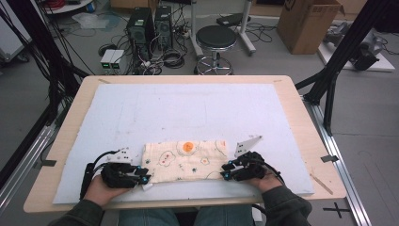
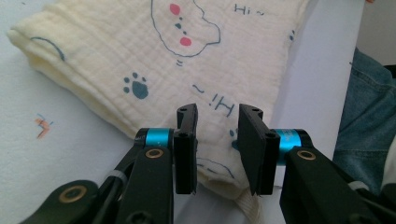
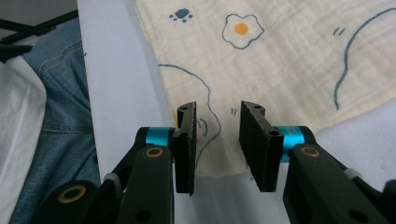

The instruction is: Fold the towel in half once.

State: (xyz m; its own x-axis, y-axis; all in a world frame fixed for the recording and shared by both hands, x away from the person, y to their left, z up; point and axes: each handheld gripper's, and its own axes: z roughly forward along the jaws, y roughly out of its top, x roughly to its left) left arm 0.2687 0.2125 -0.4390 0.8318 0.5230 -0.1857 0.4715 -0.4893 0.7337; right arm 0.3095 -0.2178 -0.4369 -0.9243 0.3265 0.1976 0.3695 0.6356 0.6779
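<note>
White mat (image 1: pixel 188 108) around folded cloth (image 1: pixel 186 161)

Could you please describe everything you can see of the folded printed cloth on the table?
The cloth is pale cream crinkled muslin, printed with blue outlines, paw prints, fried eggs and "Hi~". It lies folded in several layers as a flat rectangle near the front edge of the white mat. The left gripper and right gripper stand open over its two near corners.
</note>
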